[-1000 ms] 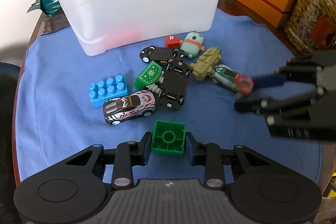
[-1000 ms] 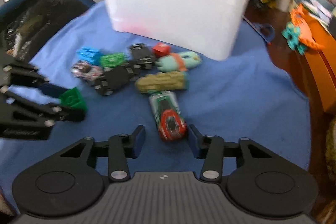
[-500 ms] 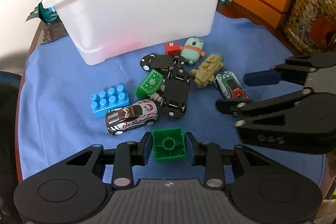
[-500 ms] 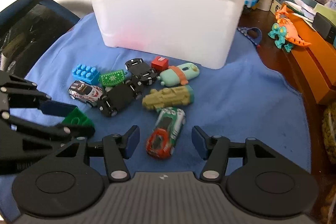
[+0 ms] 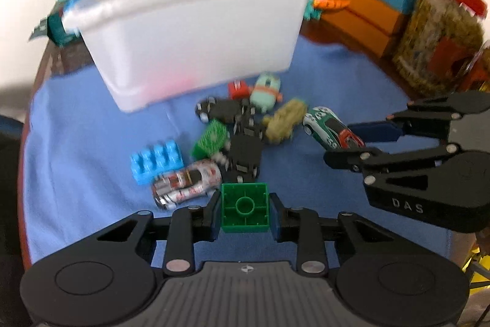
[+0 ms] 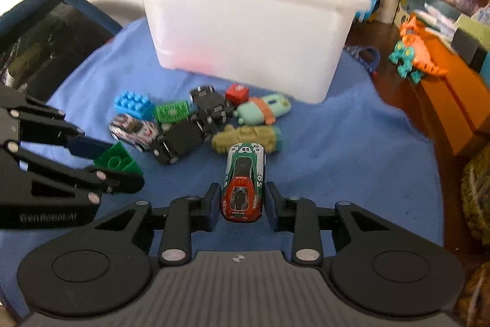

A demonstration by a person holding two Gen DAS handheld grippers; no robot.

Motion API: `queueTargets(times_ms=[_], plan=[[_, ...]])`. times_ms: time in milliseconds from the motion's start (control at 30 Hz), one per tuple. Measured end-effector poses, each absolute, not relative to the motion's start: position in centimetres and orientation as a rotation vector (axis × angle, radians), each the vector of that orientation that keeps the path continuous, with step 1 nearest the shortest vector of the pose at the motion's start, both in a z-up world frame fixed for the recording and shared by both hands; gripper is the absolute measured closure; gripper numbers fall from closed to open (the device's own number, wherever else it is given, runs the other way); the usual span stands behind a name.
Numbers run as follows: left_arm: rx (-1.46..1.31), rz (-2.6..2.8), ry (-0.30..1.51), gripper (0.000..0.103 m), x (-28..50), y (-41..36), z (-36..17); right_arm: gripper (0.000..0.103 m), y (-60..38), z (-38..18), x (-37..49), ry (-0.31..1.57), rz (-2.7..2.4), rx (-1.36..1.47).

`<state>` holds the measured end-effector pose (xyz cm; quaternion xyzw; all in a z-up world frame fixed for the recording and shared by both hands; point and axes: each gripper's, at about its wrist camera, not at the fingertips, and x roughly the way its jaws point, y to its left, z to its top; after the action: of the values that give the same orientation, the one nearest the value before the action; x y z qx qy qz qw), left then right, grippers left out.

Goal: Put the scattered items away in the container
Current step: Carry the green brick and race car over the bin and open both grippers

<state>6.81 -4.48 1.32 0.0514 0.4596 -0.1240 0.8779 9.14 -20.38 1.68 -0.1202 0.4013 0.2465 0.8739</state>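
plastic is what i'm gripping: my left hand-held gripper [image 5: 245, 212] is closing on a square green block [image 5: 245, 207], my right hand-held gripper [image 6: 242, 201] closing on a glossy toy car [image 6: 244, 184], before the translucent white container [image 6: 248, 29].

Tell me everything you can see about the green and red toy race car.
The toy race car looks like painted metal: green and white front, red rear, the number 59 on bonnet and sides, "RACING" and "SPORT CAR" lettering near the tail. It sits upright, nose toward the white bin, between the closing right tongs, whose pads touch its sides. Its nose is beside the tan toy.
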Motion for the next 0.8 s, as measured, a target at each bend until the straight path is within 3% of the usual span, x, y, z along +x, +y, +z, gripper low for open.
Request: queueTargets(times_ms=[800], plan=[[0.110, -0.168, 0.671, 0.069, 15.9, -1.2, 15.1, 0.069, -17.1, 14.8, 15.4, 0.532, 0.548, -0.248]])
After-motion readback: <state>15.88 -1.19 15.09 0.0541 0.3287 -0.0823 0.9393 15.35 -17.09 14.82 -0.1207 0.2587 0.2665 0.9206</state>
